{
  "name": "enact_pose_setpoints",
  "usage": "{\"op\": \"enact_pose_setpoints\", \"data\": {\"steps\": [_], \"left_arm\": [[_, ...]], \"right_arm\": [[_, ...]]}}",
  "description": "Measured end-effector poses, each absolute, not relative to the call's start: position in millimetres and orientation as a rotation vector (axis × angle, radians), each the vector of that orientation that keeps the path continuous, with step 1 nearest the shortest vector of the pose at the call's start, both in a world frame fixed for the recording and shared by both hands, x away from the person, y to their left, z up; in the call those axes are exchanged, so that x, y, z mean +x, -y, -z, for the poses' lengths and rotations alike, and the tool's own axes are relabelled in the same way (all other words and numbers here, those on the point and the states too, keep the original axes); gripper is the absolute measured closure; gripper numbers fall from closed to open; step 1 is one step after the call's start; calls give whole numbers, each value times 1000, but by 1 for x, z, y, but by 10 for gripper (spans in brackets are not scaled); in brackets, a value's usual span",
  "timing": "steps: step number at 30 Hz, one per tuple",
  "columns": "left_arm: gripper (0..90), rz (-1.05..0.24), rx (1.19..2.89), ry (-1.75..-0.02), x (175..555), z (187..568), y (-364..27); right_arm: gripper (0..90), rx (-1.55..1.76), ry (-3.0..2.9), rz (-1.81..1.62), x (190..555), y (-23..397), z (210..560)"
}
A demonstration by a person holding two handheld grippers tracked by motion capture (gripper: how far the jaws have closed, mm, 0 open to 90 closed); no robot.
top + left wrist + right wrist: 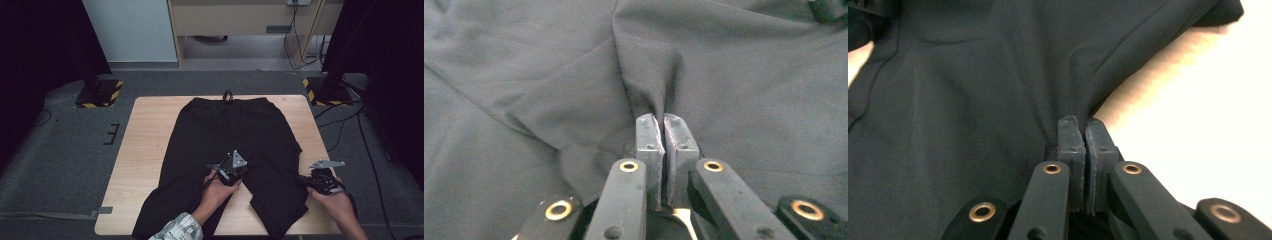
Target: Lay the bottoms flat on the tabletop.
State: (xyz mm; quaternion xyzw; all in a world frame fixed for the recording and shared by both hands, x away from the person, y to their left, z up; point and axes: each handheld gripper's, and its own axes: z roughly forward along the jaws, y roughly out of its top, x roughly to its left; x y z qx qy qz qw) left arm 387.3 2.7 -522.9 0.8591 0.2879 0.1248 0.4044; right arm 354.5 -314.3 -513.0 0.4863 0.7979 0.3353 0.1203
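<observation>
Between both legs, left claw pinches trousers fold; right claw clamps outer edge.

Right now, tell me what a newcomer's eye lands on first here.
Black trousers spread flat over most of the wooden table, waistband at the far edge. The left gripper pinches a fold of cloth between the legs, and the right gripper is shut on the right leg's outer edge.
</observation>
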Motion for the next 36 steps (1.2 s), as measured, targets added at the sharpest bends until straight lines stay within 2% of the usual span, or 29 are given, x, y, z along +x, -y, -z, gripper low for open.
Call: {"op": "enact_pose_setpoints", "data": {"steps": [10, 12, 14, 16, 17, 19, 20, 21, 22, 23, 25, 27, 36], "left_arm": [[839, -262, 2200, -678, 369, 521, -3], [808, -296, 2208, -657, 368, 523, -3], [736, -304, 2186, -662, 370, 526, -6], [662, -307, 2146, -698, 370, 526, -12], [628, -322, 2144, -701, 370, 525, -13], [623, -332, 2157, -706, 369, 524, -13], [640, -316, 2163, -700, 369, 524, -13], [674, -308, 2175, -694, 369, 526, -12], [708, -308, 2190, -689, 369, 527, -12], [767, -308, 2187, -686, 368, 527, -12], [833, -302, 2188, -684, 368, 527, -13], [867, -296, 2183, -682, 367, 525, -14], [857, -242, 2207, -672, 358, 524, -14]], "right_arm": [[878, 1410, -2346, -1009, 320, 326, 499], [871, 1412, -2363, -1011, 316, 329, 499], [805, 1439, -2353, -1044, 320, 329, 500], [660, 1424, -2333, -1037, 329, 326, 502], [624, 1431, -2302, -1042, 335, 325, 503], [567, 1454, -2271, -1044, 343, 324, 506], [567, 1464, -2270, -1040, 347, 324, 509], [580, 1461, -2284, -1027, 349, 323, 511], [630, 1466, -2286, -1000, 350, 320, 513], [743, 1444, -2287, -977, 349, 319, 514], [866, 1443, -2296, -976, 347, 318, 513], [891, 1455, -2301, -977, 344, 318, 511], [888, 1458, -2339, -991, 315, 331, 495]]}}
